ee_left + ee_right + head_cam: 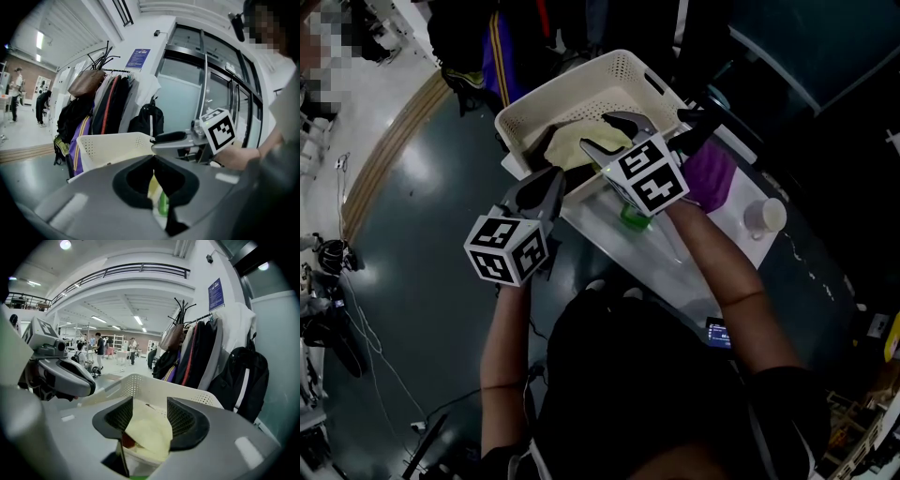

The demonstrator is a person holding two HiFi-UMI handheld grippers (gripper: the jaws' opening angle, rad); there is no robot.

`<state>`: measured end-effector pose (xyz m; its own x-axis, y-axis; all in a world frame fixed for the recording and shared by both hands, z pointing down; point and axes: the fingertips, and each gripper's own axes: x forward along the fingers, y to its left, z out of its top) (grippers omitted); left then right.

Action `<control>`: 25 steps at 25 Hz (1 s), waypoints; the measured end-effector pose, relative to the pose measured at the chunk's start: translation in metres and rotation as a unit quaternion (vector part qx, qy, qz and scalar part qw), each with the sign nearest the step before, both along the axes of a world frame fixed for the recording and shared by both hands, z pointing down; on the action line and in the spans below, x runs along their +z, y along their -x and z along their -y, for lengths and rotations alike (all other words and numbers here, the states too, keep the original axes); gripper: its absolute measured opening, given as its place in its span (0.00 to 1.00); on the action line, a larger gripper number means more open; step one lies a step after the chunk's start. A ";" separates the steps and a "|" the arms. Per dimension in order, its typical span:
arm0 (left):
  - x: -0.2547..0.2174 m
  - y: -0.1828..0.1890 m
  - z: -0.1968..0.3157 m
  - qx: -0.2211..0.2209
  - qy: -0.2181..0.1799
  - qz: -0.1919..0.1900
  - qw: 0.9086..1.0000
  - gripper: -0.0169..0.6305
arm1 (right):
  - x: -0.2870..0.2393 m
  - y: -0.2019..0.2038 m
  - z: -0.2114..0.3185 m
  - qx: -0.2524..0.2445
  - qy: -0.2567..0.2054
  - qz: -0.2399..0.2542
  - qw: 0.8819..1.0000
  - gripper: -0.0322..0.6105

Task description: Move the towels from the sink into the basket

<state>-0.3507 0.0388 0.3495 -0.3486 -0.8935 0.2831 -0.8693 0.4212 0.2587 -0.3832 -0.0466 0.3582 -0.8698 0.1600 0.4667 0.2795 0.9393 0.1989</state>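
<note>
1. Cream perforated plastic forms the basket (534,108) in the head view, and a yellow towel (572,142) is already lying in it. The right claw (595,131) is held open just above that towel. The left claw (555,178) is seen near the basket's near corner. A purple towel (711,176) is left by the white tabletop (675,267), well apart from both claws; whether a sink holds it cannot be told. It is judged soft, light and limp, best pinched at a raised fold.
2. In the left gripper view, the left claw's pads are pressed together with nothing gripped, and the basket stands just beyond.
3. In the right gripper view, the jaws are spread wide. The yellow towel is framed between them, unpinched, sagging into the basket.
</note>
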 end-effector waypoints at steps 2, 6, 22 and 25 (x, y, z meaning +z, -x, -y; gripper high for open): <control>-0.001 -0.001 0.002 0.001 -0.001 0.000 1.000 0.04 | -0.001 -0.002 0.002 0.004 0.001 0.003 1.000 0.40; -0.001 -0.005 0.007 0.007 -0.003 0.000 1.000 0.04 | -0.004 -0.007 0.006 0.009 0.009 0.013 1.000 0.34; -0.019 -0.039 0.057 0.073 -0.008 0.036 0.997 0.04 | -0.010 -0.053 0.054 0.080 0.033 0.040 0.995 0.11; -0.023 -0.049 0.068 0.088 -0.010 0.038 0.995 0.04 | -0.011 -0.065 0.066 0.096 0.034 0.043 0.994 0.09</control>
